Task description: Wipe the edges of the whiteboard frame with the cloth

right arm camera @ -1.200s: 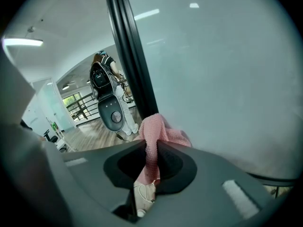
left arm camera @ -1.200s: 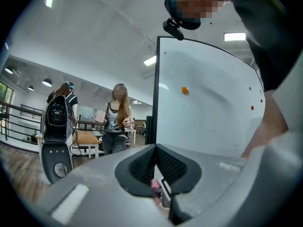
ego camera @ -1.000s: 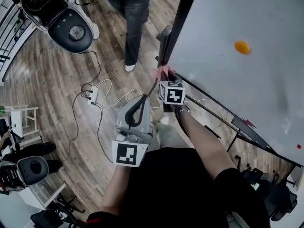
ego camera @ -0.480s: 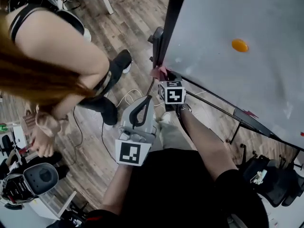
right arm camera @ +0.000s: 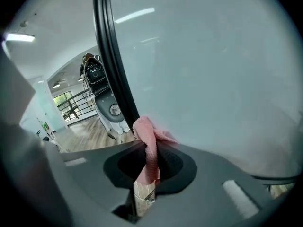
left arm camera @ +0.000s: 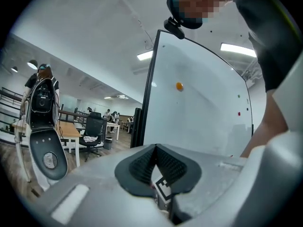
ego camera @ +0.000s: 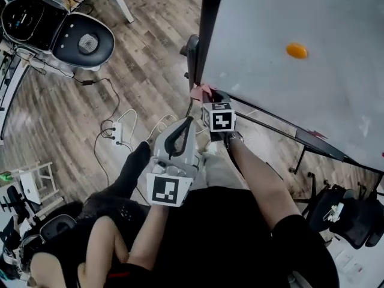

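At the lower left corner of the whiteboard frame (ego camera: pixel 207 35), holds the pink cloth (right arm camera: pixel 147 141) pinched between the jaws of the right gripper (ego camera: pixel 207 96), with the bunched tip against the black edge at the meeting of upright and bottom run. Keeps the left gripper (left arm camera: pixel 155 148) low and back, near the body, jaws pressed together at the tips on nothing (with only the other gripper's marker cube (left arm camera: pixel 163 189) visible through the gap below them). Takes no part in the wipe, by the look of it.

Set against a second ago, shows almost no travel of the cloth: same corner, same contact. Suggests a wipe paused or only beginning here, not yet sweeping along either edge. Leaves, in all likelihood, the whole upright above and the bottom run toward the right still to cover.

Differs mostly around the work. Finds the bystander (ego camera: pixel 99 239), standing beside the frame a second ago and leaning in close half a second ago, now crouched at lower left over the wooden floor (ego camera: pixel 150 59), apart from the board. Means an open path up the upright for the right arm. Calls next, probably, for steady pressure and a slow slide, to avoid slipping off so narrow an edge. Cannot tell wrapping round the edge from mere touching of its face.
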Available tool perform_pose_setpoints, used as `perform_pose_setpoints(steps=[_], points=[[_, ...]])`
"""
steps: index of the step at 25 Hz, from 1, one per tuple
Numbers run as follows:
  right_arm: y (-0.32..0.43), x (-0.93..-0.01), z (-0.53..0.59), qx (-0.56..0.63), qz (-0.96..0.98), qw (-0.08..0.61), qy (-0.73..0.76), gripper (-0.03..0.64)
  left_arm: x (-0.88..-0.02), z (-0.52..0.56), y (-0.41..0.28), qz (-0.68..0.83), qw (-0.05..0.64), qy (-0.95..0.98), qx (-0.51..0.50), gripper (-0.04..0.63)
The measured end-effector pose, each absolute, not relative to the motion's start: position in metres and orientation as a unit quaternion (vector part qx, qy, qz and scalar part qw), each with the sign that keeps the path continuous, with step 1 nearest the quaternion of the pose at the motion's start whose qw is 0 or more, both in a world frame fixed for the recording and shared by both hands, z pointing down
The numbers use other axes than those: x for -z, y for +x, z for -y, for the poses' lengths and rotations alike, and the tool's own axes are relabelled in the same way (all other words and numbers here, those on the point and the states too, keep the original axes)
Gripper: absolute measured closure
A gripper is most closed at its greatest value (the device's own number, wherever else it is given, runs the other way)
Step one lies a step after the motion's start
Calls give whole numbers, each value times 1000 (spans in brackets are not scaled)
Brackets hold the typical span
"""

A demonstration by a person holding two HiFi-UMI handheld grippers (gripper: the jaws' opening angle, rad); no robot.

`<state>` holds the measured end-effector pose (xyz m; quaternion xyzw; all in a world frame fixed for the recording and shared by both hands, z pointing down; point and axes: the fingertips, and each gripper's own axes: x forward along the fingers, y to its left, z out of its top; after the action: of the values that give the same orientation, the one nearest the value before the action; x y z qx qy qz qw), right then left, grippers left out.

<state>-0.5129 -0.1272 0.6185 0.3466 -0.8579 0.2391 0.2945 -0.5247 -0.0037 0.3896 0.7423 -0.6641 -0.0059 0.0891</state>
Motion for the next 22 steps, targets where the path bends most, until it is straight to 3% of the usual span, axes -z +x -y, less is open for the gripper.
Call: perform_pose_setpoints(steps=[22], points=[[-472, -621, 131, -246, 841, 287, 388, 566, -397, 25, -507, 587, 90, 805, 0, 595]])
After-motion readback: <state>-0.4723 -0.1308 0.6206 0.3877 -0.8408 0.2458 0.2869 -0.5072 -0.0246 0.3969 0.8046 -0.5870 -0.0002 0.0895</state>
